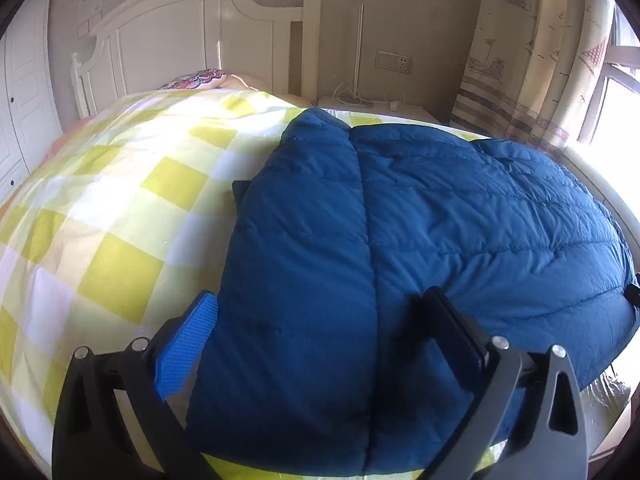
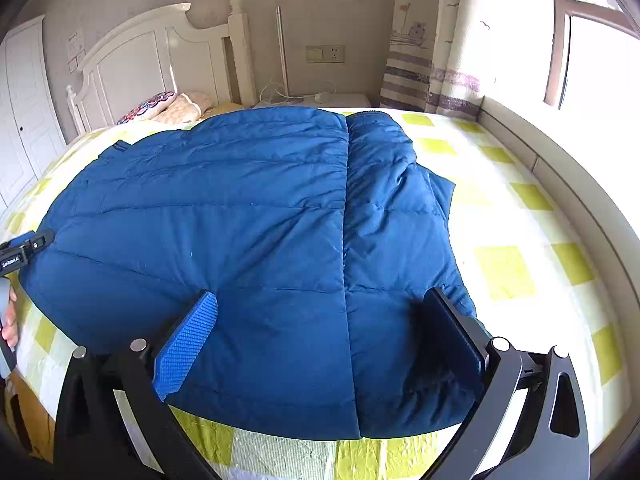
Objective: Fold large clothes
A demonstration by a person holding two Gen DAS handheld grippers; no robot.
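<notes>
With both the left gripper (image 1: 320, 344) and right gripper (image 2: 324, 340) spread wide, empty, over the puffy navy quilted down jacket (image 2: 248, 216) on the yellow-checked bed (image 2: 504, 268): lower onto the near hem directly ahead, pinch all layers, fold away evenly.

A bed (image 2: 516, 240) with a yellow-checked cover stands against a beige wall (image 2: 328, 4), its white headboard (image 2: 132, 60) at the far edge. Bright daylight enters a window (image 2: 592, 64) beside patterned curtains (image 2: 432, 48); a white nightstand (image 2: 320, 101) sits by the bed's far corner.
</notes>
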